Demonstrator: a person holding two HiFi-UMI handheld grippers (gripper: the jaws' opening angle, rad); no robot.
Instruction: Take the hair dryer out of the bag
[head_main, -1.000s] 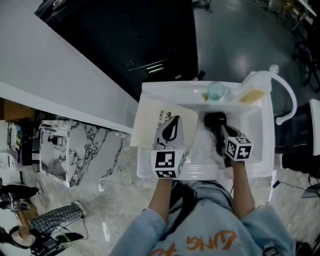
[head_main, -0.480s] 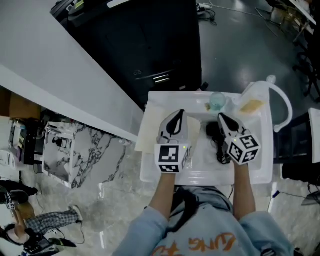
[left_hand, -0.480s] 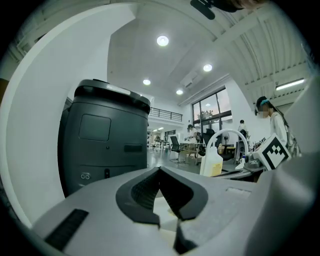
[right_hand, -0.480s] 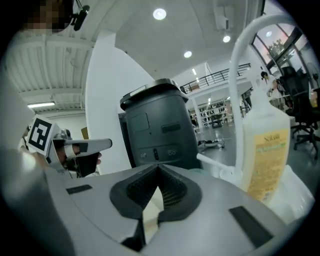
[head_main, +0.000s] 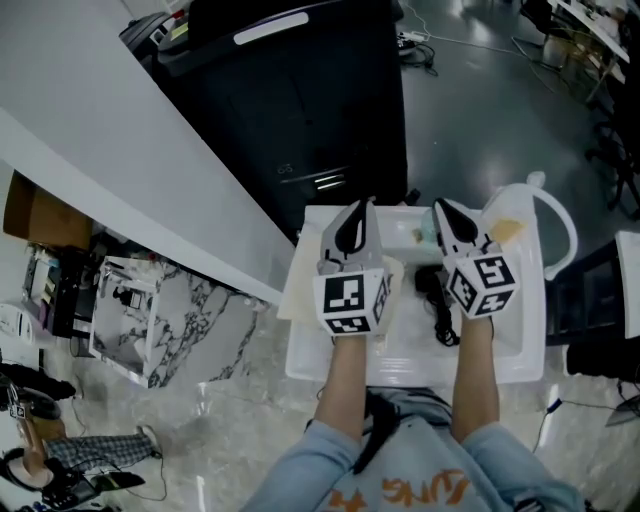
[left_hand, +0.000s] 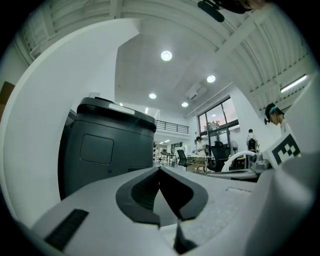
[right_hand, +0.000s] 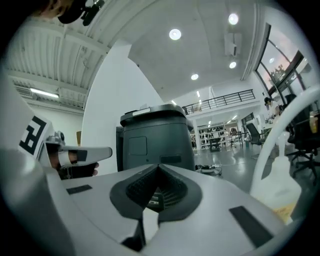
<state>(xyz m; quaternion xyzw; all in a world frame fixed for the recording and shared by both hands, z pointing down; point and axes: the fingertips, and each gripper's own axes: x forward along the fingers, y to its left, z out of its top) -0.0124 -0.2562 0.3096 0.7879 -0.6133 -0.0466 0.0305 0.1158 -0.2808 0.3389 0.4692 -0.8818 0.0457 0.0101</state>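
Jaws of the left gripper (left_hand: 160, 171) are pressed together tip to tip with nothing between them, and the right gripper (right_hand: 159, 169) is clenched the same way and equally empty. Both tools are held level and side by side, each at the end of a forearm. Each gripper view catches the other tool at its edge, and the right one's marker cube (left_hand: 284, 149) shows at the right of the left gripper view. Seen from the head view, a white tray (head_main: 525, 335) lies directly beneath the two grippers. The hair dryer (head_main: 430, 282) is black and rests in that tray, below the right gripper and just to its inner side, between the two forearms. Its dark cord (head_main: 446, 328) trails back toward the person, and neither gripper touches it. The bag (head_main: 298, 290), cream coloured and flat, lies under the left gripper at the tray's left side. Its edge sticks out past that gripper's own cube, so the dryer sits beside the bag and not in it. Beyond the right gripper's tip and off to its right stands a white jug (head_main: 515, 205) with a long curved handle. Ahead of both grippers rises a tall dark bin (head_main: 290, 100), which fills the middle of both gripper views. A white wall (head_main: 100, 140) runs off to the left of the left gripper
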